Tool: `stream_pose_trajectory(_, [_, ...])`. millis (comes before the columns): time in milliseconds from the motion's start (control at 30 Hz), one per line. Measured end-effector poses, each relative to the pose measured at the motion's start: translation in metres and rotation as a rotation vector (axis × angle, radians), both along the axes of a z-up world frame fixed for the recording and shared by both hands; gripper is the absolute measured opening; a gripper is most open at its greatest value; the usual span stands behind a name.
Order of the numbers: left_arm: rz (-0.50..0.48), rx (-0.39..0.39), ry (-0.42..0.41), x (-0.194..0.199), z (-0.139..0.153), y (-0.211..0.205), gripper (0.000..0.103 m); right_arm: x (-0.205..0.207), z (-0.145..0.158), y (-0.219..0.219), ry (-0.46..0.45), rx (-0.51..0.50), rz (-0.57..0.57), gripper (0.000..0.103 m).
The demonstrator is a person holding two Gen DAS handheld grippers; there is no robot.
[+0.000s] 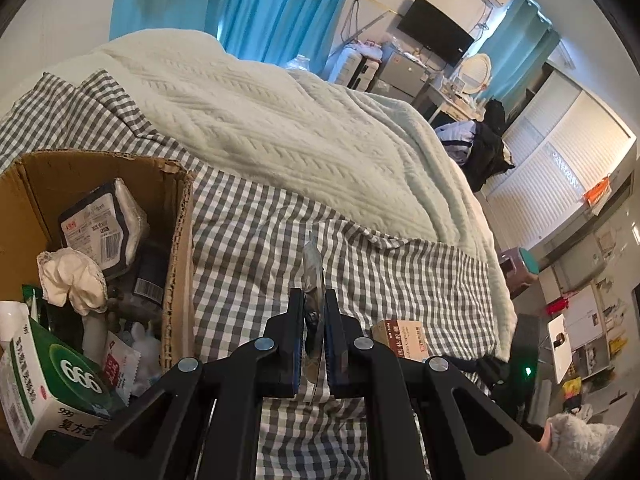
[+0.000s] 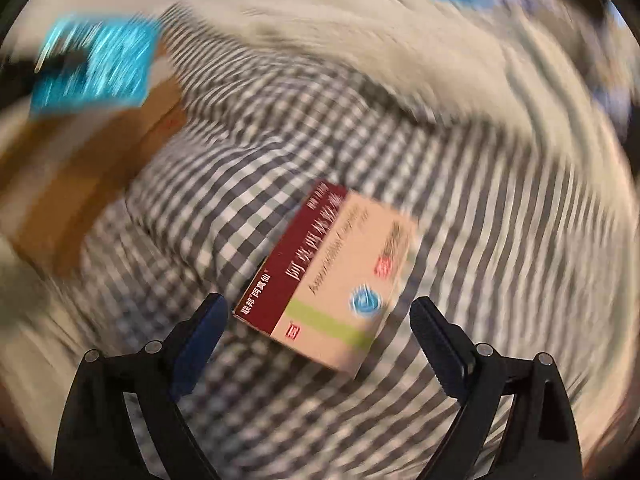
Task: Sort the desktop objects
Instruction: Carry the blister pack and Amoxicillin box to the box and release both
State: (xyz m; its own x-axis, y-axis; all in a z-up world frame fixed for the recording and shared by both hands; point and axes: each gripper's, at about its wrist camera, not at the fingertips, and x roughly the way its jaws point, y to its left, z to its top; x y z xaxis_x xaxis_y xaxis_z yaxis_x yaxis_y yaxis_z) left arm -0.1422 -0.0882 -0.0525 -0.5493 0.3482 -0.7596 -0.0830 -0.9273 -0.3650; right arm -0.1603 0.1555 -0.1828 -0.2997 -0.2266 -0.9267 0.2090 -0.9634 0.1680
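My left gripper (image 1: 314, 308) is shut on a thin silvery foil packet (image 1: 313, 268) seen edge-on, held above the checked bedsheet, just right of an open cardboard box (image 1: 178, 216) holding several packs and tissues. My right gripper (image 2: 316, 312) is open, its jaws wide on either side of a red and beige medicine box (image 2: 332, 276) lying flat on the sheet. The same medicine box shows in the left wrist view (image 1: 400, 338) beside the right finger. The right wrist view is motion-blurred.
A green and white 999 medicine box (image 1: 52, 384) stands at the cardboard box's near corner. A pale knitted blanket (image 1: 280, 120) covers the far bed. The cardboard box (image 2: 80, 168) lies left in the right wrist view. Room furniture stands to the right.
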Motion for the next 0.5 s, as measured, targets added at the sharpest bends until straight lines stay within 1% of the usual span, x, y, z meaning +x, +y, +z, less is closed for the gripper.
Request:
stream_pose_trajectory(67, [0.001,-0.005,-0.002,-0.001,-0.002,0.002,0.009,-0.005,-0.010,-0.003,-0.050,-0.011,-0.036,0.093])
stream_pose_trajectory(100, [-0.001,-0.011,-0.001,-0.001,-0.002,0.003,0.009,-0.009,-0.014,-0.005,-0.061,-0.010,-0.036,0.093])
stream_pose_trajectory(267, [-0.002,-0.035,-0.010,-0.002,-0.007,0.007,0.009,-0.028,-0.028,-0.026,-0.023,0.038,-0.025,0.093])
stream_pose_trajectory(300, [-0.003,-0.037,-0.012,-0.003,-0.008,0.007,0.009,-0.029,-0.031,-0.027,-0.024,0.043,-0.030,0.091])
stream_pose_trajectory(333, [-0.002,-0.039,-0.012,-0.003,-0.008,0.007,0.009,-0.033,-0.034,-0.028,-0.025,0.047,-0.040,0.082])
stream_pose_trajectory(367, [-0.002,-0.040,-0.012,-0.003,-0.008,0.007,0.009,-0.036,-0.037,-0.028,-0.028,0.038,-0.047,0.077])
stream_pose_trajectory(467, [-0.012,-0.048,0.001,0.000,-0.005,0.007,0.009,-0.036,-0.033,-0.025,-0.006,0.018,-0.045,0.076])
stream_pose_trajectory(500, [-0.014,-0.054,0.007,0.001,-0.004,0.006,0.009,-0.034,-0.028,-0.024,0.013,-0.016,-0.047,0.076])
